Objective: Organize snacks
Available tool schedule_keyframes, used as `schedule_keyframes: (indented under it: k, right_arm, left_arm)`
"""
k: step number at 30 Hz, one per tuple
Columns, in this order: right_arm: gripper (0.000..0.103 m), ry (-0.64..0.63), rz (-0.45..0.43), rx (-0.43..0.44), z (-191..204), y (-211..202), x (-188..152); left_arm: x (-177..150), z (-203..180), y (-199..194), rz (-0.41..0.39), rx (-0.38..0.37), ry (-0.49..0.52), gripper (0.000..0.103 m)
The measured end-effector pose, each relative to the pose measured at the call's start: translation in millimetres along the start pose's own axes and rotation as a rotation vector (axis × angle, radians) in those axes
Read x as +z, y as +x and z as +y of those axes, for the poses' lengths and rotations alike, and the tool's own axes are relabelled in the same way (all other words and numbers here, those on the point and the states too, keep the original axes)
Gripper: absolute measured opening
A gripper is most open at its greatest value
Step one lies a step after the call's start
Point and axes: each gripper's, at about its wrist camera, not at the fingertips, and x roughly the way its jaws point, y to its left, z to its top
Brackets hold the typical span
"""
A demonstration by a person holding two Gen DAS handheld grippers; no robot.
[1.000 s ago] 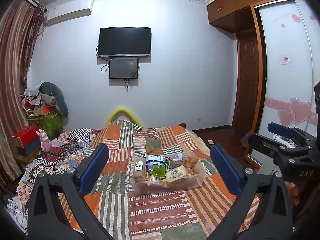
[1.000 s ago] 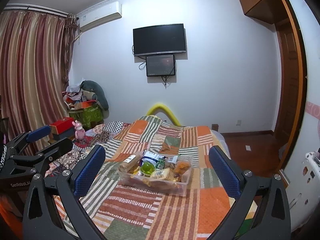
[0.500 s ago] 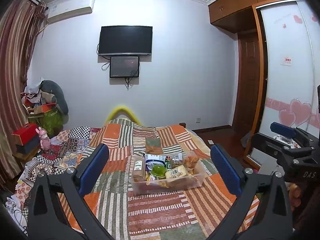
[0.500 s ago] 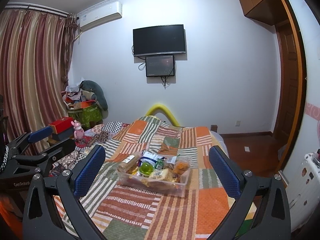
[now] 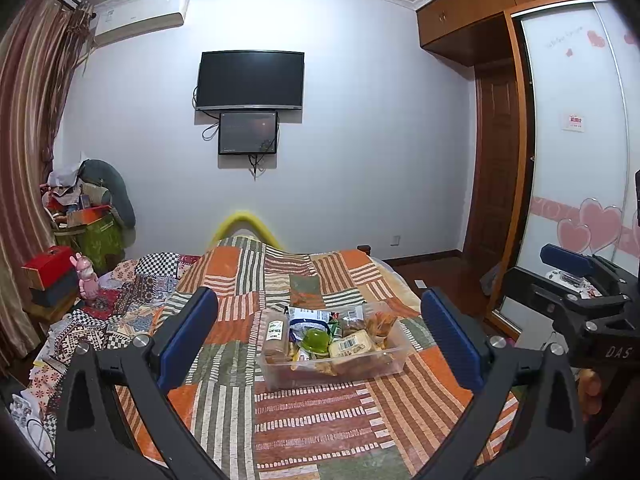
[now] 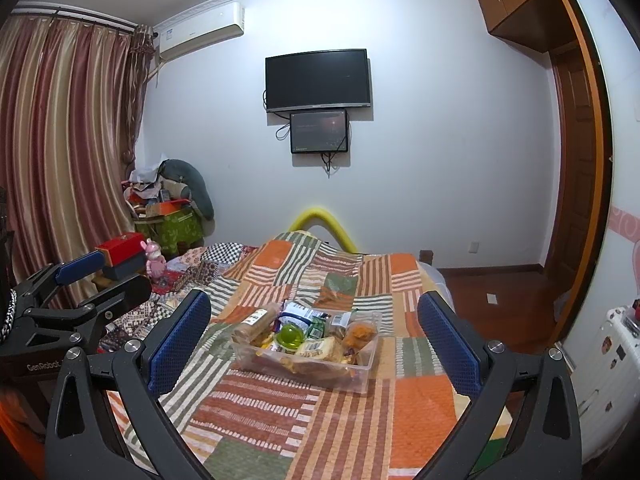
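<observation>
A clear plastic bin (image 5: 394, 366) (image 6: 360, 372) sits on the patchwork bed quilt (image 5: 312, 416) (image 6: 352, 420). It holds several snacks: a brown cookie pack (image 5: 276, 336) (image 6: 256, 322), a green jelly cup (image 5: 315, 339) (image 6: 290, 336), a blue-white bag (image 5: 310, 316) and a yellow labelled pack (image 5: 351, 343). My left gripper (image 5: 320, 340) is open and empty, held back from the bin. My right gripper (image 6: 316, 338) is open and empty too. Each gripper shows in the other's view, the right one (image 5: 576, 284) and the left one (image 6: 92, 284).
A cluttered side area with a red box (image 5: 50, 266), a pink toy (image 5: 86, 276) and a green box (image 5: 96, 236) lies left of the bed. A wardrobe with sliding doors (image 5: 576, 160) stands right. A TV (image 5: 250, 80) hangs on the far wall.
Both views shift only slightly; the grippers drift a little and stay open. The bin and snacks have not moved.
</observation>
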Motion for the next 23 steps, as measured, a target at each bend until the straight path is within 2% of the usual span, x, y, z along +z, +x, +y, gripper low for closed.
schedule_keyframes:
  k: [23]
  right_arm:
    - [0.103,-0.008,0.003,-0.007,-1.0,1.4,0.3]
  left_arm:
    - [-3.1,-3.9,3.2,0.009,-0.029,0.007,0.103]
